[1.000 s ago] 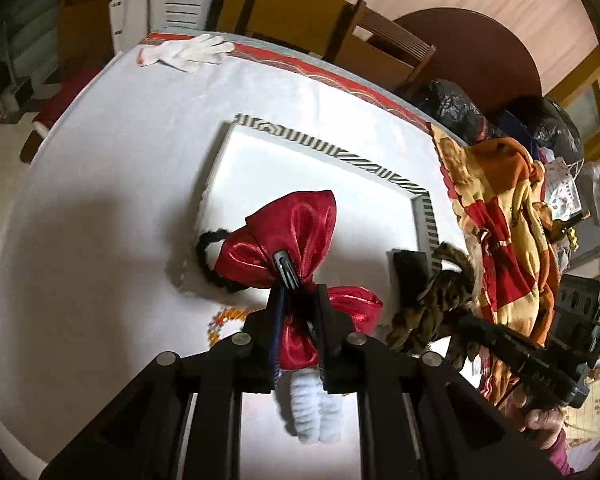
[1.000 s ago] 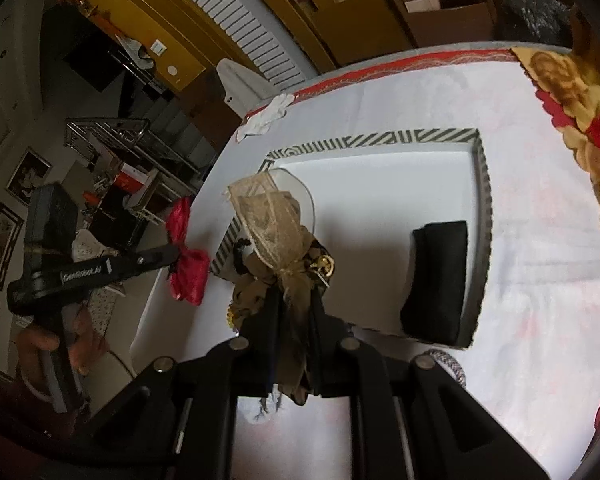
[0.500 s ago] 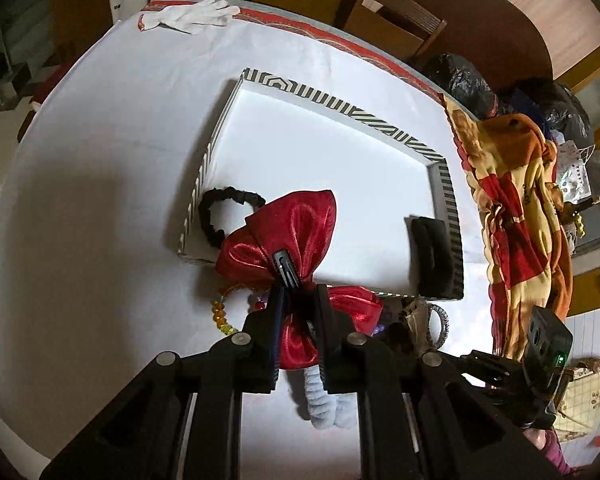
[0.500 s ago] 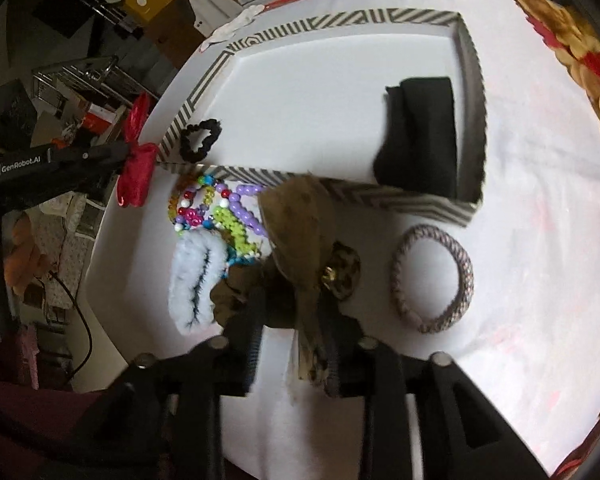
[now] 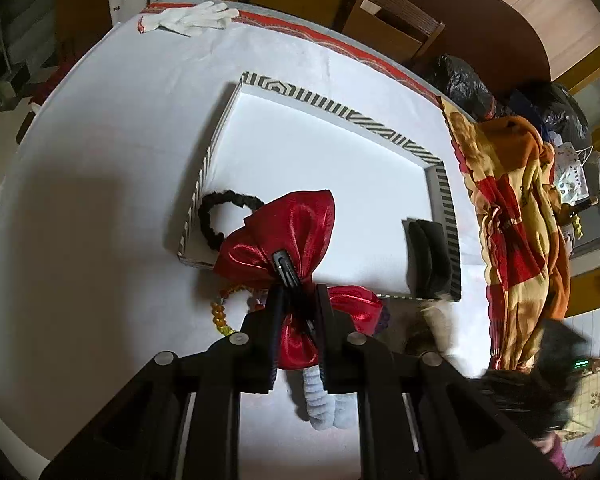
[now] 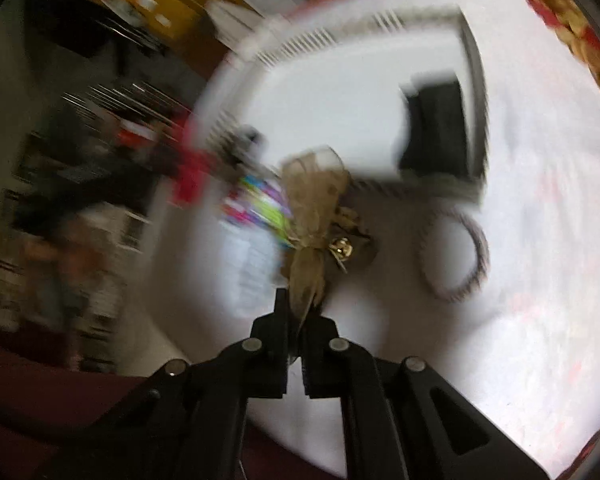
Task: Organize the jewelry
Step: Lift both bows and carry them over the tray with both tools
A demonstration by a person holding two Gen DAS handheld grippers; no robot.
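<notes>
My left gripper (image 5: 298, 294) is shut on a red satin bow hair clip (image 5: 288, 232), held above the near edge of a striped-rim white tray (image 5: 340, 110). The tray holds a black scrunchie (image 5: 216, 216) at its left and a black pouch (image 5: 428, 256) at its right. My right gripper (image 6: 298, 300) is shut on a gold mesh bow with a small bell (image 6: 316, 208), held above the table near the tray's corner. The right wrist view is blurred by motion.
Loose on the white tablecloth lie an amber bead bracelet (image 5: 220, 316), a pale blue fuzzy scrunchie (image 5: 324, 400), coloured beads (image 6: 260, 208) and a woven bangle (image 6: 456, 256). A white glove (image 5: 192, 20) lies at the far edge. A patterned cloth (image 5: 512, 220) covers the right side.
My right gripper with the gold bow has swung down and back toward the table's near edge and is still moving fast. My left gripper holds the red bow almost in place.
</notes>
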